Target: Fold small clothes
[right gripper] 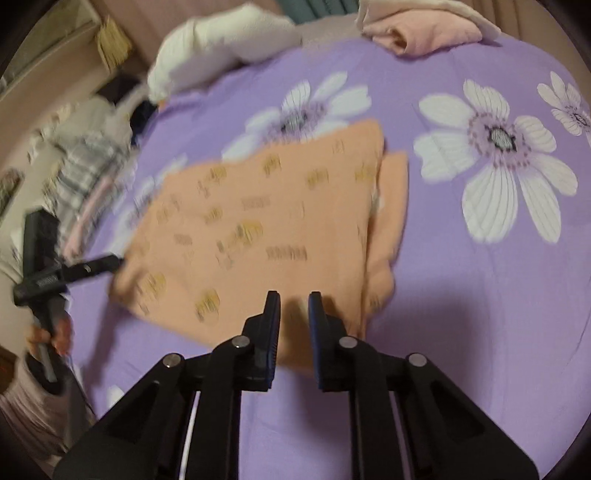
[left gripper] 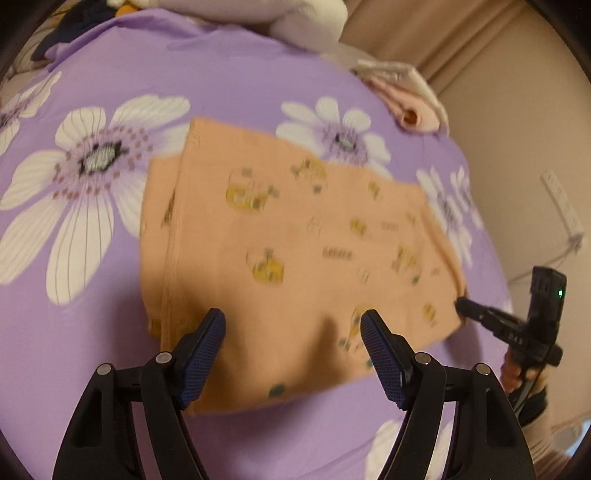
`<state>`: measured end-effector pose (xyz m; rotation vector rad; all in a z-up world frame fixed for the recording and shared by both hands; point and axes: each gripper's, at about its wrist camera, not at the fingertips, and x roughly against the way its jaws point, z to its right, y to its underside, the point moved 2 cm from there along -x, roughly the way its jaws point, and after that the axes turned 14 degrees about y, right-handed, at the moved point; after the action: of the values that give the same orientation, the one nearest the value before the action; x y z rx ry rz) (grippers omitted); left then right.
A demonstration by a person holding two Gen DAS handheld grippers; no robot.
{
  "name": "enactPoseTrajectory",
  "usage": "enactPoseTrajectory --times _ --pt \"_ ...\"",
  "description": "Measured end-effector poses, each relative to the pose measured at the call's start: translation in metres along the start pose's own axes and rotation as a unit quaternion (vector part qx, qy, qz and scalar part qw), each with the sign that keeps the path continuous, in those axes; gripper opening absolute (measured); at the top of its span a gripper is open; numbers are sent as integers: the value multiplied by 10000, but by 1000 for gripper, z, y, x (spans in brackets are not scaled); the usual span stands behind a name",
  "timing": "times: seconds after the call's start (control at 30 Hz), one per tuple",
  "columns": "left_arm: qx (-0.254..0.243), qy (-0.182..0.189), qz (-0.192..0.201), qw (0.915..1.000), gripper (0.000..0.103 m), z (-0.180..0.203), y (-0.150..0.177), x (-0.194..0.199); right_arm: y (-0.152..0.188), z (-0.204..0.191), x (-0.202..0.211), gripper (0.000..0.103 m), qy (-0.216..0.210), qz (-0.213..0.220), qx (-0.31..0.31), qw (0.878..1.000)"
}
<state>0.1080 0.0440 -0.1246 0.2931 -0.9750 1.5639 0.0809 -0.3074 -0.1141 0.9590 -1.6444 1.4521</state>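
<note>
Lying flat on the purple bedsheet with white flowers (left gripper: 229,74), the small peach-orange cotton garment printed with yellow figures (left gripper: 295,229) is folded over itself, one layer sticking out past the upper one along one side. Both views are blurred. The left hand-held gripper (left gripper: 293,325) points steeply down over the garment's near edge, its blue-padded jaws spread wide with nothing between them and nothing pinched. The right hand-held gripper (right gripper: 294,301) also tilts downward at the opposite near edge; its jaws stand nearly together with a narrow gap, and I cannot tell whether cloth is caught in them. In the left view its tip sits right at a garment corner. A hand (right gripper: 55,338) in a pale pink sleeve grips the left tool's handle. Folded pink and white clothes (right gripper: 424,29) lie at the far bed edge, well apart.
</note>
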Motion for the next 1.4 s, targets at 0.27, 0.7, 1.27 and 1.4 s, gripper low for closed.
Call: enactPoseTrajectory --times 0.27,0.7,1.27,1.4 --pt "244 224 -11 9995 76 -7 36 20 29 23 -1 7 446 -242 -67 9987" --pt "1494 535 888 9833 77 -55 37 66 28 -10 37 36 -103 144 -107 9998" --pt "1797 1532 768 9687 78 -85 -35 17 -1 -53 6 41 -771 20 -156 9969" --pt "1656 1692 584 9698 78 -76 -44 3 -21 -66 -9 41 -841 39 -109 9964"
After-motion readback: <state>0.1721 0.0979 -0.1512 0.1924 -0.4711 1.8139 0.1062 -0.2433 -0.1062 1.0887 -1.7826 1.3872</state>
